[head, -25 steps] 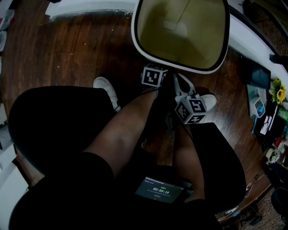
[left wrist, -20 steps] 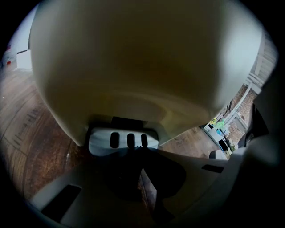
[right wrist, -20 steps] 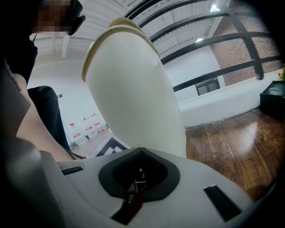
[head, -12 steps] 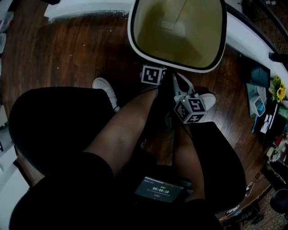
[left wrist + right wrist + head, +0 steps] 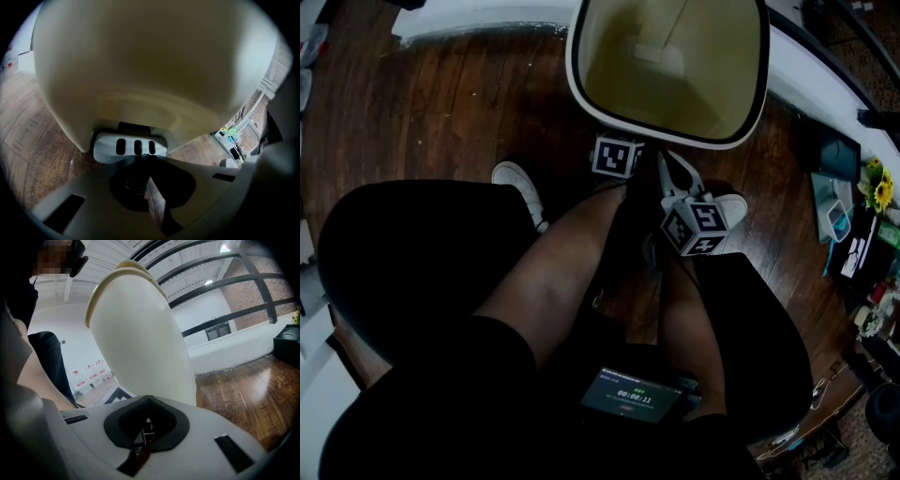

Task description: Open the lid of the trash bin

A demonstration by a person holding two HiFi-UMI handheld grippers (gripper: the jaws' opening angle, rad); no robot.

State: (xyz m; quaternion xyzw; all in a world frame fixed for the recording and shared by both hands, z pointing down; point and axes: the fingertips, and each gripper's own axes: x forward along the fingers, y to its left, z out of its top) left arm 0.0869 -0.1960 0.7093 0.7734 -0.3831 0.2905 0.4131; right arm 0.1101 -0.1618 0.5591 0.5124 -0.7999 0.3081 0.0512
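Note:
The trash bin (image 5: pixel 670 70) stands on the wood floor just ahead of the person's knees, its white rim ringing a cream-olive inside seen from above. At its base a grey foot pedal (image 5: pixel 130 147) with three slots sticks out. My left gripper (image 5: pixel 149 158) is shut, and its closed tips rest at the pedal's near edge. In the head view the left gripper (image 5: pixel 619 155) sits under the bin's front rim. My right gripper (image 5: pixel 670 178) is just to its right, also shut and holding nothing. The right gripper (image 5: pixel 150 400) points past the bin's cream side (image 5: pixel 140 343).
The seated person's legs and white shoes (image 5: pixel 517 187) flank the grippers. A screen with a timer (image 5: pixel 628 396) lies in the lap. A white ledge (image 5: pixel 825 84) runs behind the bin, and small items with a yellow flower (image 5: pixel 874 192) crowd the floor at the right.
Almost nothing: the bin and both marker cubes have drifted a few pixels left in the head view, and the timer has ticked up.

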